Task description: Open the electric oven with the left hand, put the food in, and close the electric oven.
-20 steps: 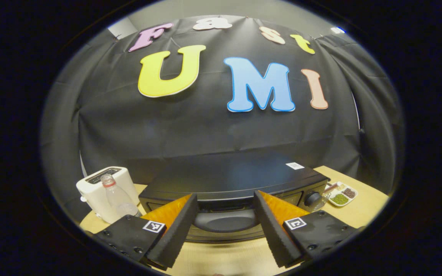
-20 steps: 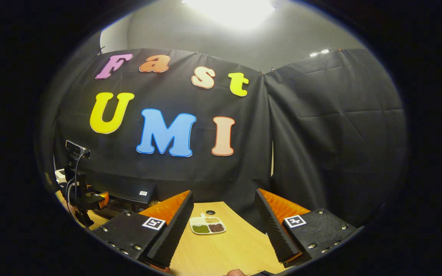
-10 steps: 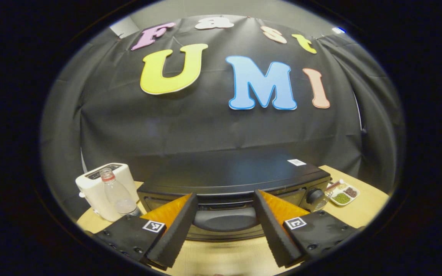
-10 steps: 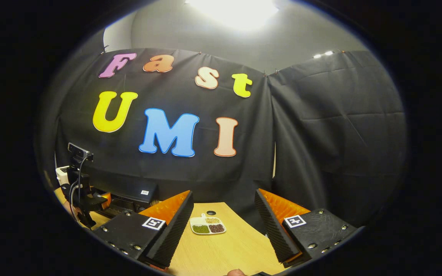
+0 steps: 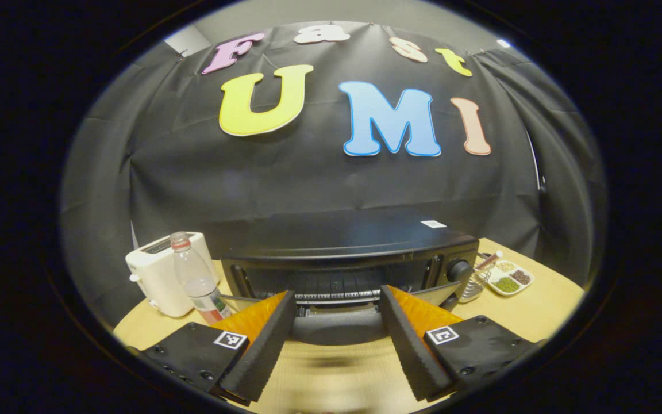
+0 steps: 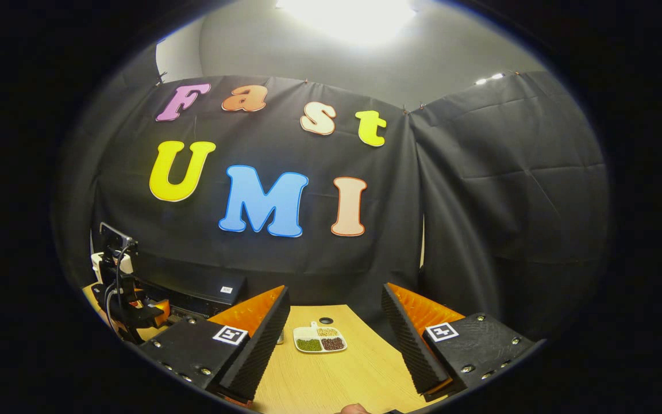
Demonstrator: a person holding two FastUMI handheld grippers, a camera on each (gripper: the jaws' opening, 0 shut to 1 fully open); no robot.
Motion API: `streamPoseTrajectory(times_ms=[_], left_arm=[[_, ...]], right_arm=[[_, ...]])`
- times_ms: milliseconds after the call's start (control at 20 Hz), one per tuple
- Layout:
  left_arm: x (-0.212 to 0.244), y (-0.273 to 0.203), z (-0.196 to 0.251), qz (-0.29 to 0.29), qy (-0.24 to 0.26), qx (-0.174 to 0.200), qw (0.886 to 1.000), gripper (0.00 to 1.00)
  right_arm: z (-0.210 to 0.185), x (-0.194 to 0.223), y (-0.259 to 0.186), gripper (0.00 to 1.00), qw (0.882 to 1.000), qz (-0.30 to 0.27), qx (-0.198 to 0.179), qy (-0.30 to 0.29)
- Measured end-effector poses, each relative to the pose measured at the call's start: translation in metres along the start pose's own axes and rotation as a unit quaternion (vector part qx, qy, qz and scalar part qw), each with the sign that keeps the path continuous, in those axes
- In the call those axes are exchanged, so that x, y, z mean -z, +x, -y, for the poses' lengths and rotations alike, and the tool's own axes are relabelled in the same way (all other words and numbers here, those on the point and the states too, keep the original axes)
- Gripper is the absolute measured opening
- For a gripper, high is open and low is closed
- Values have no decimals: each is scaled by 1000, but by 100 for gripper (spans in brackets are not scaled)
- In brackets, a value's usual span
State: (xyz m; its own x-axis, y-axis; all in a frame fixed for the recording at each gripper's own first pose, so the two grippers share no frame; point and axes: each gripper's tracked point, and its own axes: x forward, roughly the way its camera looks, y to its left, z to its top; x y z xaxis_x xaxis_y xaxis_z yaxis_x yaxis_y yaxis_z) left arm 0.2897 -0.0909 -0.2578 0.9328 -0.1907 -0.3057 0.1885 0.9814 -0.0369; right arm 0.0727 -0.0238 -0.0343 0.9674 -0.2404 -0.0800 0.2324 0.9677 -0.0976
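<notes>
The black electric oven (image 5: 348, 244) stands straight ahead in the left gripper view. Its door is tipped partly down, and the wire rack (image 5: 337, 284) inside shows. The door's dark handle (image 5: 337, 330) lies between the wide-apart fingers of my left gripper (image 5: 337, 293), which is open. A white divided dish of green and brown beans (image 5: 509, 279) sits right of the oven. In the right gripper view, my right gripper (image 6: 335, 288) is open above the table, with that dish (image 6: 319, 339) just ahead. The oven (image 6: 199, 287) and the left gripper (image 6: 130, 307) are at the far left.
A white toaster (image 5: 158, 273) and a clear plastic bottle (image 5: 196, 279) stand left of the oven. A small wire utensil (image 5: 472, 283) stands by the oven's knob (image 5: 458, 270). The wooden table (image 6: 342, 374) has a small black round thing (image 6: 326, 320) behind the dish.
The oven door has swung down from shut, and the inside rack has come into sight. The left gripper drew back with the handle between its fingers. The right gripper view shifted slightly.
</notes>
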Motion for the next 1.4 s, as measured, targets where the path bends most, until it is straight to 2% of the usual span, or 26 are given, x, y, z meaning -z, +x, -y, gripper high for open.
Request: streamPoseTrajectory(times_ms=[50,150,200,300,550,600,1250,1400], left_arm=[[3,-4,0,-4,0,-1,1000,97],[10,-11,1,-9,-1,-4,1000,100],[13,-14,2,-12,-2,-6,1000,97],[21,-20,3,-18,-5,-9,1000,100],[36,-30,6,-31,-5,-14,999,100],[40,-32,6,-32,-5,-15,999,97],[91,-50,13,-77,-10,-21,997,97],[105,-54,15,-91,-12,-24,996,100]], right_arm=[[-1,0,0,96,1000,0,-4,2],[0,1,0,97,1000,0,-11,3],[0,2,0,97,1000,0,-15,3],[0,3,-1,97,1000,-2,-21,3],[1,7,-4,97,1000,-7,-30,5],[2,8,-4,97,999,-9,-31,5],[6,11,-17,97,999,-15,-47,-10],[6,12,-20,97,998,-18,-52,-14]])
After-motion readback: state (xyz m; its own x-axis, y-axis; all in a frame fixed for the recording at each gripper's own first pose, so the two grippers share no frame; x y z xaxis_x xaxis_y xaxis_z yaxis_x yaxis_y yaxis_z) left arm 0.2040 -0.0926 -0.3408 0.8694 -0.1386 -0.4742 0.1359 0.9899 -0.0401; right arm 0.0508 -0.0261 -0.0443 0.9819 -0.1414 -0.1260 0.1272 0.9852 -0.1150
